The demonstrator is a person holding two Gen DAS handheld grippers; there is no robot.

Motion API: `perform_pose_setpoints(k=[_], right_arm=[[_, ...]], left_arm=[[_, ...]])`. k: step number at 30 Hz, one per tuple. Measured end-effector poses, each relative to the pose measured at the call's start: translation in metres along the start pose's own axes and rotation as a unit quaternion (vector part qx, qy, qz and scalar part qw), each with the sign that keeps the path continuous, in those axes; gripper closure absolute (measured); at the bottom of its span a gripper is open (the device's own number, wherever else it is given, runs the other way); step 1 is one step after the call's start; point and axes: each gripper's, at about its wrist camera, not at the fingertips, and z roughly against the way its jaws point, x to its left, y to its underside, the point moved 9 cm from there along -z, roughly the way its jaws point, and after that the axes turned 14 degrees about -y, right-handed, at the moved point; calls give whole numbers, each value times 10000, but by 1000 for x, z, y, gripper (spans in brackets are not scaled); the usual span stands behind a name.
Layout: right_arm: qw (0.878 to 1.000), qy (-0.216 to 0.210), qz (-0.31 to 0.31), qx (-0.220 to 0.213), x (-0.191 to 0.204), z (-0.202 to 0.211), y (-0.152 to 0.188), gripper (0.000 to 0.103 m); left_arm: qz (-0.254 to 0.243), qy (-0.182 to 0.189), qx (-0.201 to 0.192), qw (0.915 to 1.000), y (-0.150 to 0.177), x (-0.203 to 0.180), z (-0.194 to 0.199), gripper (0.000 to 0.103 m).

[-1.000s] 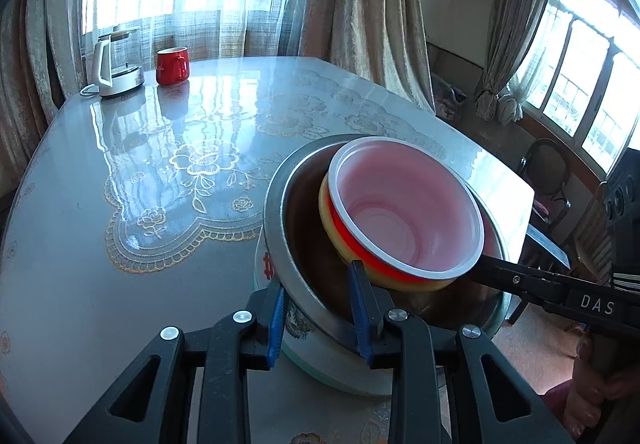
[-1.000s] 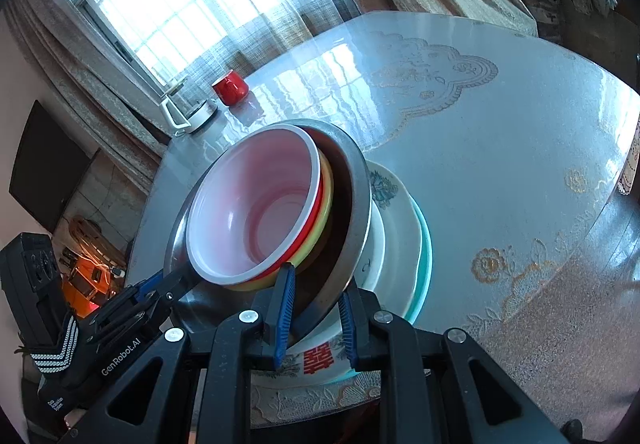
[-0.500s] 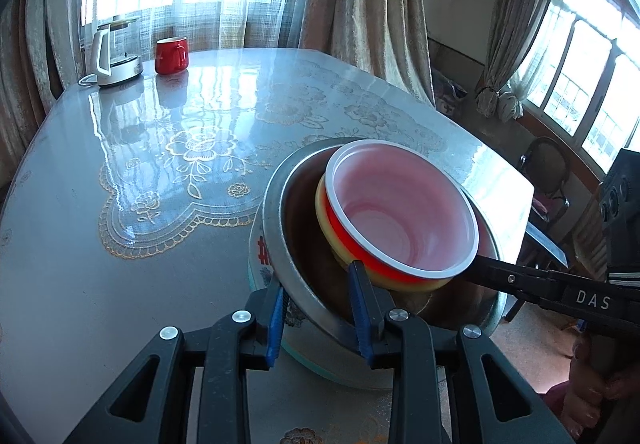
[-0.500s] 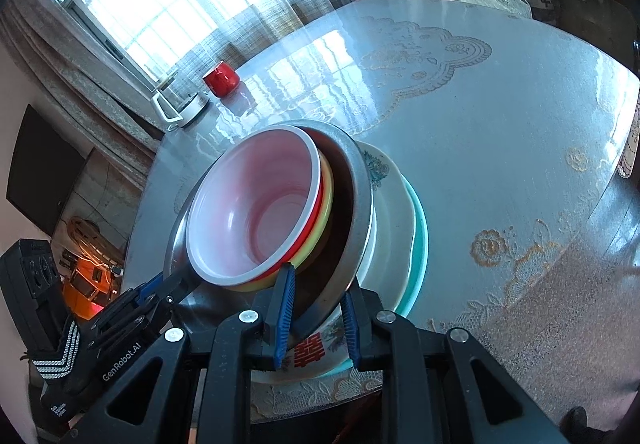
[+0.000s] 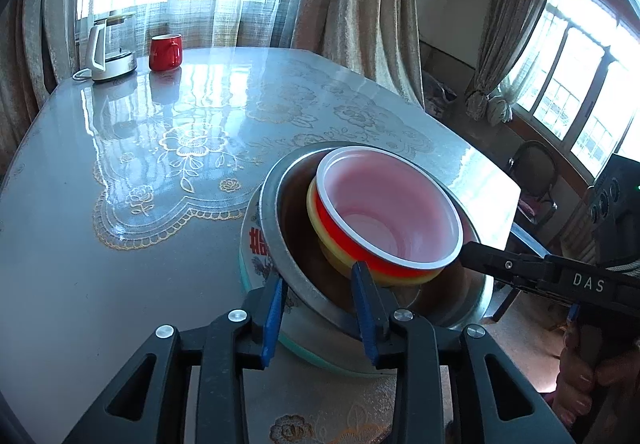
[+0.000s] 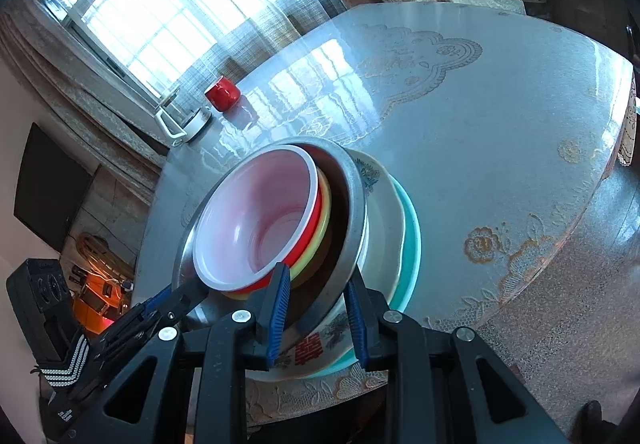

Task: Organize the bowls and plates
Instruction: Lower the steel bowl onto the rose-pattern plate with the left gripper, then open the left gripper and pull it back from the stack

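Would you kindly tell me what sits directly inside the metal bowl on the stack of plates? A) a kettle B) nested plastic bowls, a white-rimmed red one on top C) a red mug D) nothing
B: the white-rimmed red bowl, nested in a yellow bowl, rests inside the metal bowl; the red mug stands far off by the window.

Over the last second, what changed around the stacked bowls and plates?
Both grippers, left and right, have just been opening, easing off the steel bowl's rim, which is between each pair of jaws. The red-and-white bowl, plates and mug stayed put.
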Motion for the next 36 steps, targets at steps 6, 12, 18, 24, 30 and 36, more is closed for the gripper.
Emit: perform_pose_setpoints(k=[6,12,18,24,30,36], right_arm=[[9999,69,116,-101,-2,6,1,83],[9998,49,68,-161,-4,4,0,85],[9994,-9,140,-329,0,14,2,73],[9979,122,404,-499,6,23,6,67],[9925,447,808,-803,13,41,15,63],[9828,654,1318,-1118,25,56,29,46]], left_arm=[[-1,-64,-121,9999,2,4,10,69],[-275,-376,-333,9984,1,0,16,69],[-498,-542,-493,9961,4,1,26,67],[-443,-689,-461,9956,12,8,32,48],[-380,-800,-416,9952,28,15,38,32],[-190,-872,-397,9952,41,25,44,17]])
